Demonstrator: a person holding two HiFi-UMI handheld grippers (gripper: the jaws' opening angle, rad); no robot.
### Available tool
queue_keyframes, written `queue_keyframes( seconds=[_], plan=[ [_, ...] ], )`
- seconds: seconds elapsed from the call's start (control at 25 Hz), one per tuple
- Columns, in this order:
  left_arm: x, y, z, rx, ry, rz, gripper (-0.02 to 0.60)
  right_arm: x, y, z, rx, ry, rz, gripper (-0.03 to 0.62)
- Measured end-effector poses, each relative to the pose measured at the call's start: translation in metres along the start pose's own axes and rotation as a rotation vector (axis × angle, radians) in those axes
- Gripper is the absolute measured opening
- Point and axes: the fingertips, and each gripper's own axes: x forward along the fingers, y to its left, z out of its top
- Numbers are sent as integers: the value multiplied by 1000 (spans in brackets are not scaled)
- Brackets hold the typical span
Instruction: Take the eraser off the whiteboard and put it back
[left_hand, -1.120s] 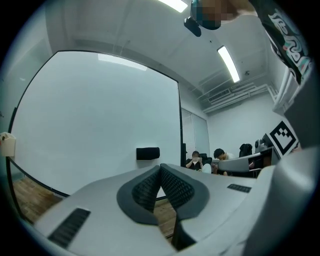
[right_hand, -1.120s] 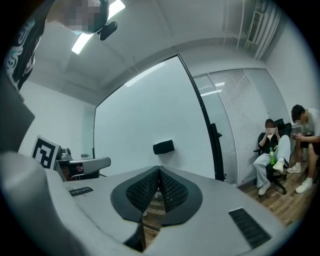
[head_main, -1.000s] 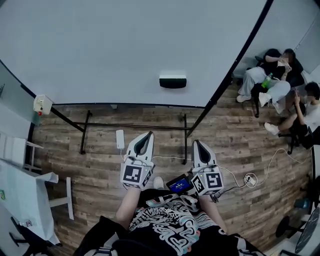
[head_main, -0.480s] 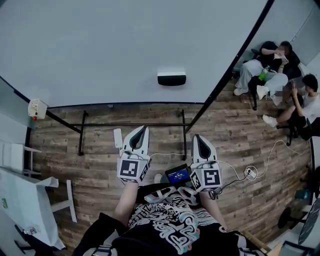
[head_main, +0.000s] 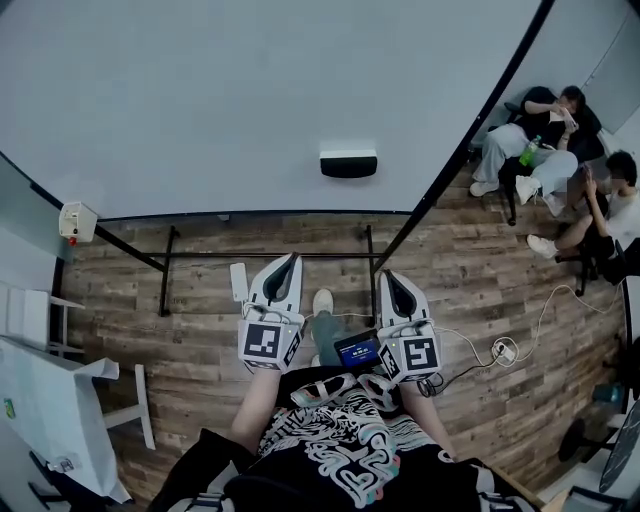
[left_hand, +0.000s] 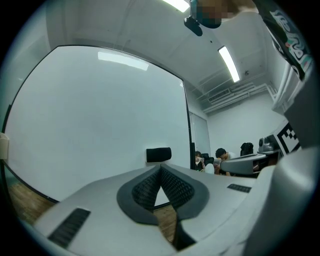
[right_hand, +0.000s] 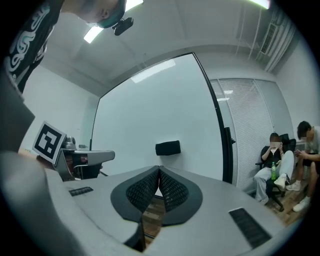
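Plainly, both pairs of fingers (left_hand: 175, 187) are pressed together with nothing between them, on the left gripper (head_main: 292, 260) and the right gripper (head_main: 389, 277) alike. Each carries a cube (head_main: 268, 343) bearing a black square marker. Ahead, the black eraser (head_main: 348, 163) sits on the whiteboard (head_main: 220, 100), well apart from both.

Wood-plank floor (head_main: 200, 330) below me in head view; white table (head_main: 45, 395) at lower left. Ceiling strip light (left_hand: 228, 64) upper right of left gripper view. Slatted blinds (right_hand: 250, 130) right of centre, right gripper view.

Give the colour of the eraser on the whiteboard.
Black: the rectangular block eraser on the pale whiteboard, clearest in the right gripper view.
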Motion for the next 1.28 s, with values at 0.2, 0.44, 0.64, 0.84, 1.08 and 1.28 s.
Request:
queue_keyframes(
  seconds=[0.2,0.44,0.64,0.84,1.08,1.28],
  plan=[
    [14,3,8,43,-2,-14,25,13,-3,-1,2,-1,5,-2],
    [26,13,7,46,12,-22,26,33,-5,-4,-7,4,6,0],
    [40,19,4,33,15,-37,26,50,-8,-3,-4,7,14,9],
    [56,24,1,35,27,-50,26,63,-20,-7,17,13,5,17],
    [78,36,2,22,15,-59,26,80,-29,-2,-16,5,-15,40],
    [94,38,1,21,19,-82,26,95,-36,0,-57,-3,-20,52]
  ],
)
